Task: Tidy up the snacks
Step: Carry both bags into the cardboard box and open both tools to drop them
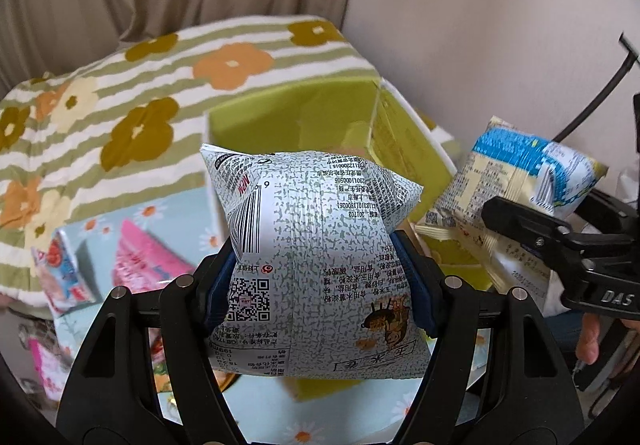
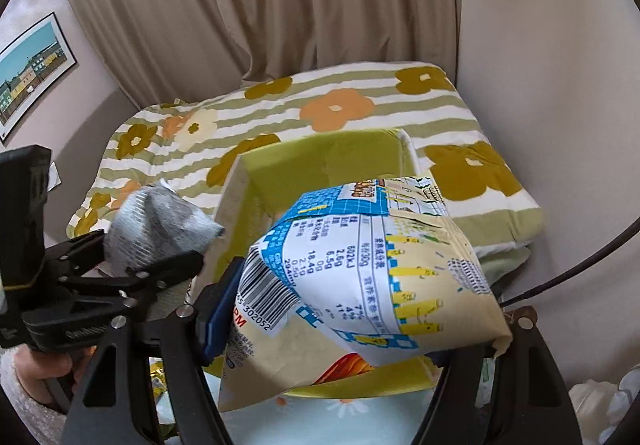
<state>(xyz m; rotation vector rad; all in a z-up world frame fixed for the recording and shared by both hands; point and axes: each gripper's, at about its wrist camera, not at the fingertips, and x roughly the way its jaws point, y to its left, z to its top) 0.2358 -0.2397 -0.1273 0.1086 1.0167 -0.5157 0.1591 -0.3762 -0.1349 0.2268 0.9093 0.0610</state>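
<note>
Puffed, crinkly foil on both snack bags. My left gripper [image 1: 320, 265]: fingers [image 1: 412, 277] halfway apart, clamped on the grey-speckled snack bag [image 1: 316, 245], pillow-shaped, printed back up. My right gripper [image 2: 344, 309] likewise pinches the cream-and-blue snack bag [image 2: 368, 273]. Both hang over the open lime-green cardboard box [image 2: 320, 153]; its contents hidden. Pink packets [image 1: 144, 265] lie on the daisy-print cloth [image 1: 180, 205].

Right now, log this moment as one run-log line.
left gripper: shut on grey speckled bag | right gripper: shut on blue-and-cream bag | green box: open, ahead
</note>
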